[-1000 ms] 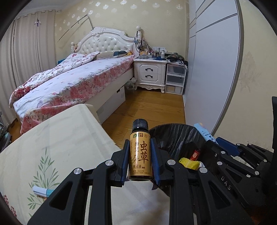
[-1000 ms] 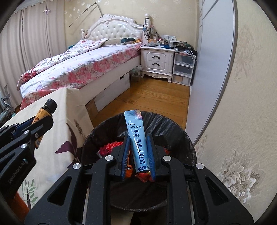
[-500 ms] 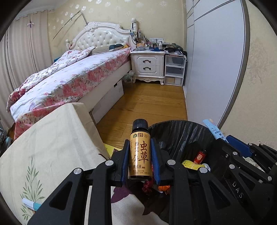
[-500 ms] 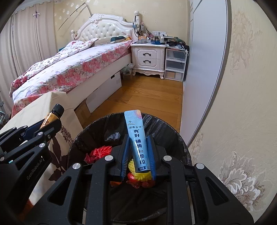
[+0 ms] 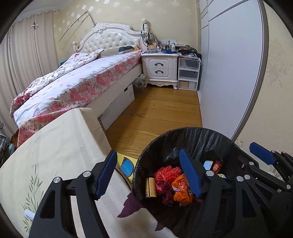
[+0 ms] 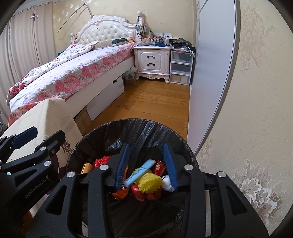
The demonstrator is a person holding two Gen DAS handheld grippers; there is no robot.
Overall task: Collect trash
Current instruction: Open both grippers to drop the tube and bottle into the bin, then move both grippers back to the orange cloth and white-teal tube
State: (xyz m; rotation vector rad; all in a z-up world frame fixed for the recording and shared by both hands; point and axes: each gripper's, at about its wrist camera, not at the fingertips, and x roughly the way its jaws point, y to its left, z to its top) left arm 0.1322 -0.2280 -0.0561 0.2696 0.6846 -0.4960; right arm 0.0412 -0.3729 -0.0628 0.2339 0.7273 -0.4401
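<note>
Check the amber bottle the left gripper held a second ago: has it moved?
Yes. The amber bottle has dropped from the opening left gripper into the black-lined bin, lying beside the red trash.

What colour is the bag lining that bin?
Black. The glossy, crinkled bin liner shows best in the right wrist view, folded over the rim.

Ahead of the hand-held gripper a wood floor [image 5: 161, 109] runs to a white nightstand [image 5: 161, 68] with two drawers and a cluttered top. Just beside it, against the wardrobe [image 5: 230, 73] on the right, stands a clear drawer unit [image 5: 188, 75]. Ahead to the left is a bed [image 5: 77, 86] with a floral cover and a white tufted headboard [image 5: 106, 39]. Pale curtains [image 5: 23, 58] hang far left. The walls [image 5: 164, 16] are yellow, patterned paper. Soft daylight fills the room.
</note>
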